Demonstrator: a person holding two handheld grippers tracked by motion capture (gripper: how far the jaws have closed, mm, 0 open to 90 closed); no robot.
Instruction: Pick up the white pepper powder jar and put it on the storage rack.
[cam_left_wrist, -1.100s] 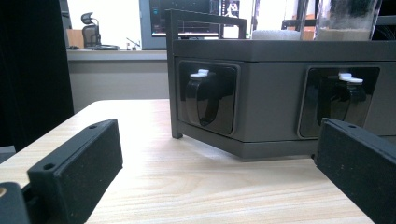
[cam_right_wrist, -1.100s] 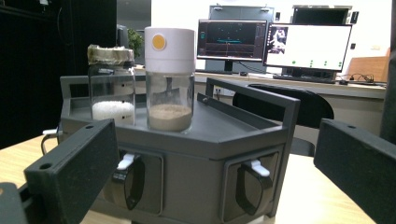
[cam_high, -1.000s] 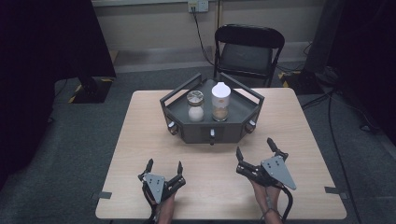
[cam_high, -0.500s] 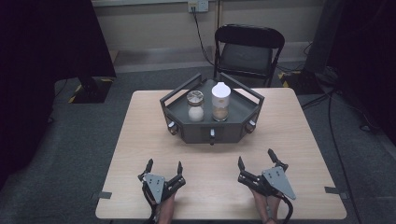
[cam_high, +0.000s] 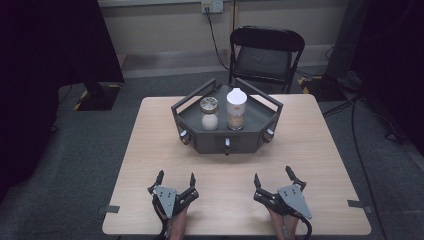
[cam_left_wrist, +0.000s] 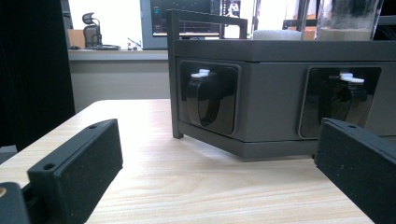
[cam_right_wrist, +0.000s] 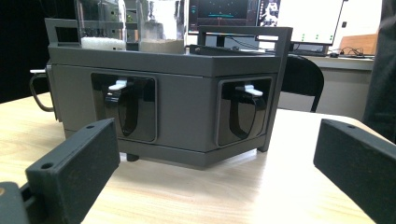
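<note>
A dark grey six-sided tray (cam_high: 210, 142) stands at the middle back of the wooden table (cam_high: 325, 150). It holds two jars, one with white grains (cam_high: 209, 114) and a white-capped one with brownish grains (cam_high: 236, 109). Its front faces carry small black latches (cam_left_wrist: 205, 98) (cam_right_wrist: 126, 109). My left gripper (cam_high: 176, 176) rests open near the table's front edge, left of centre, with nothing between its jaws. My right gripper (cam_high: 272, 174) rests open at the front right, also with nothing in it. The left gripper (cam_left_wrist: 217, 140) and the right gripper (cam_right_wrist: 215, 144) both face the tray (cam_left_wrist: 271, 93) (cam_right_wrist: 187, 102) from a distance.
A black folding chair (cam_high: 265, 55) stands behind the table. Dark curtains hang at the left and right. Cables (cam_high: 365, 165) run over the carpet on the right. Bare tabletop lies between the grippers and the tray.
My right gripper has drawn back toward the table's front edge and settled lower. The left gripper and the tray have not moved.
</note>
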